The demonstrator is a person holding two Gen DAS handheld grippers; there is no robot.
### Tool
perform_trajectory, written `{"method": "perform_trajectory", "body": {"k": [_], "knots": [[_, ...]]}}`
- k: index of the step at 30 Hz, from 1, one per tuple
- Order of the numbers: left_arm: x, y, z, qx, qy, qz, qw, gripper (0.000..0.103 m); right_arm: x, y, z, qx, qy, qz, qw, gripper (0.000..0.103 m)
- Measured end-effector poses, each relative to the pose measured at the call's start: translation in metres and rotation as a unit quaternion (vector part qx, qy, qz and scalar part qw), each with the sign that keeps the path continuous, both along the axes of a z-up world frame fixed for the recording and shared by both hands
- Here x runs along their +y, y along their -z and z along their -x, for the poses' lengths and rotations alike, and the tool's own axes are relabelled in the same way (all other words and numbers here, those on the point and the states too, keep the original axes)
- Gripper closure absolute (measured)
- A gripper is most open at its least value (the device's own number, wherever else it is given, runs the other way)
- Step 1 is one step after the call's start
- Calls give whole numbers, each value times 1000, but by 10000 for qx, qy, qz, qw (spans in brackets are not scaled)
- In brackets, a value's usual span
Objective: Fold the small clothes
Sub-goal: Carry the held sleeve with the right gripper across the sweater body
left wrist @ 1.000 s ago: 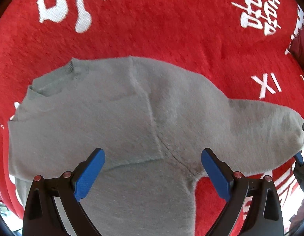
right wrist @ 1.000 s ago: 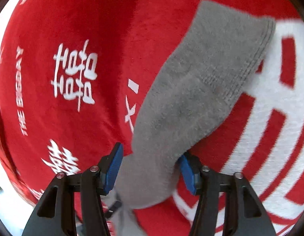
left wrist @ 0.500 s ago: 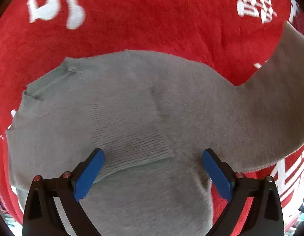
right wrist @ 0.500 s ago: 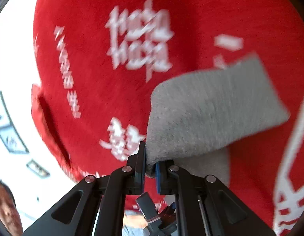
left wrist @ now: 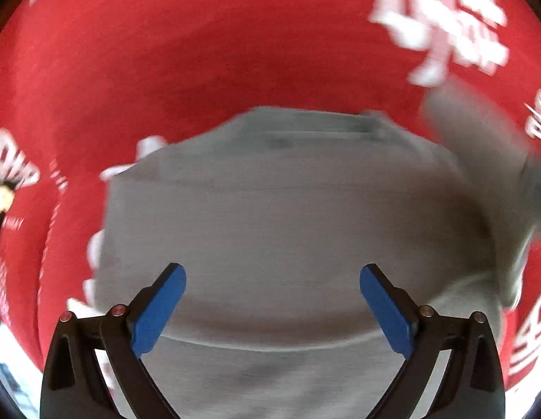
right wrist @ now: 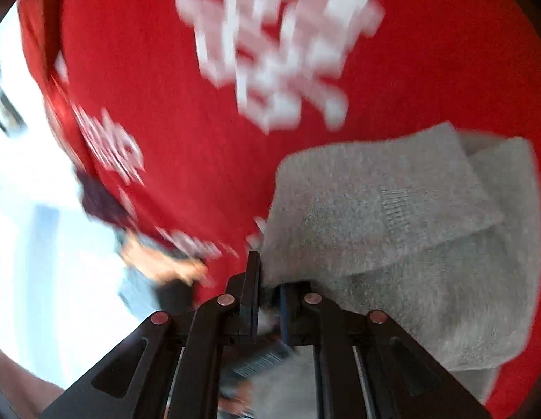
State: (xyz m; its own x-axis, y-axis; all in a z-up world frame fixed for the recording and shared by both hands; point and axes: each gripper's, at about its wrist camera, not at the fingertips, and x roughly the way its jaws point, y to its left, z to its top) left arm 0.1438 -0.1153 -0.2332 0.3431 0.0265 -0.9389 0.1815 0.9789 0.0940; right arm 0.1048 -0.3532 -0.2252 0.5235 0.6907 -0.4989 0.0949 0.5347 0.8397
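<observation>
Small grey fuzzy sweater (left wrist: 288, 216) lies spread flat under and ahead of my left gripper (left wrist: 272, 305), neckline at the far edge from it. One grey sleeve (right wrist: 379, 206) is lifted and doubled over the body, its end pinched at my right gripper (right wrist: 268, 293), ribbed patch facing up. Left view blurred.
</observation>
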Motion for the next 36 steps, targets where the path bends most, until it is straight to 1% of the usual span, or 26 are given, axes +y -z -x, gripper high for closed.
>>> {"method": "perform_trajectory", "body": {"k": [2, 3, 4, 5, 6, 8, 10, 11, 12, 13, 14, 15, 17, 19, 20, 22, 23, 25, 26, 27, 28, 29, 31, 32, 34, 36], "knots": [[35, 5, 1, 71, -240, -84, 9997, 3, 33, 20, -11, 394, -296, 568, 9972, 89], [48, 7, -1, 125, -348, -110, 9993, 3, 48, 34, -15, 695, -429, 910, 9925, 83], [62, 8, 0, 164, -452, -99, 9988, 3, 58, 46, -17, 984, -497, 1191, 9867, 73], [66, 12, 6, 173, -508, -72, 9985, 3, 62, 52, -17, 1147, -474, 1328, 9833, 53], [70, 9, 10, 175, -541, -56, 9984, 3, 62, 54, -15, 1114, -344, 1198, 9859, 48], [86, 8, 15, 191, -555, -34, 9983, 3, 54, 50, -11, 1100, -6, 1009, 9888, 42], [99, 11, 17, 232, -553, 4, 9982, 3, 40, 45, -6, 1110, 452, 919, 9885, 42], [105, 11, 19, 258, -565, 29, 9981, 3, 29, 43, -3, 1165, 818, 840, 9862, 42], [110, 15, 16, 277, -581, 52, 9979, 3, 22, 43, -2, 1218, 1038, 745, 9843, 45], [113, 15, 17, 290, -606, 81, 9977, 3, 15, 45, -1, 1309, 1274, 599, 9814, 52], [114, 12, 18, 291, -644, 133, 9974, 3, 9, 46, -3, 1396, 1469, 446, 9782, 81], [116, 10, 18, 286, -667, 165, 9972, 3, 9, 43, -6, 1409, 1507, 467, 9774, 94], [124, 8, 15, 253, -702, 220, 9970, 3, 20, 29, -19, 1178, 1308, 710, 9818, 94], [131, 6, 16, 214, -726, 244, 9968, 3, 46, 14, -33, 823, 743, 1117, 9875, 94], [136, 6, 16, 205, -751, 233, 9967, 3, 65, 8, -39, 668, 421, 1316, 9881, 94], [144, 6, 17, 221, -817, 187, 9962, 3, 109, -1, -49, 387, -259, 1831, 9820, 92], [149, 7, 17, 235, -874, 164, 9958, 3, 129, -3, -51, 300, -544, 2111, 9755, 91], [161, 9, 17, 244, -997, 159, 9946, 3, 168, 5, -53, 327, -1137, 2531, 9602, 65], [167, 9, 17, 241, -1052, 149, 9941, 3, 177, 10, -51, 396, -1316, 2618, 9553, 37], [171, 9, 18, 242, -1087, 131, 9937, 3, 189, 14, -49, 454, -1482, 2695, 9505, 33], [173, 8, 19, 243, -1116, 114, 9934, 3, 193, 17, -45, 452, -1554, 2716, 9487, 33], [177, 7, 20, 234, -1137, 108, 9932, 3, 196, 15, -40, 442, -1575, 2716, 9484, 33], [180, 6, 21, 235, -1142, 129, 9931, 3, 184, 14, -24, 516, -1435, 2616, 9530, 33], [180, 5, 21, 246, -1123, 188, 9932, 3, 176, 14, -18, 597, -1292, 2533, 9569, 33], [176, 3, 20, 260, -1047, 362, 9935, 3, 138, 13, 0, 838, -813, 2342, 9652, 33], [167, 0, 19, 248, -928, 507, 9941, 3, 97, 12, 21, 1156, -94, 2272, 9669, 33]]}}
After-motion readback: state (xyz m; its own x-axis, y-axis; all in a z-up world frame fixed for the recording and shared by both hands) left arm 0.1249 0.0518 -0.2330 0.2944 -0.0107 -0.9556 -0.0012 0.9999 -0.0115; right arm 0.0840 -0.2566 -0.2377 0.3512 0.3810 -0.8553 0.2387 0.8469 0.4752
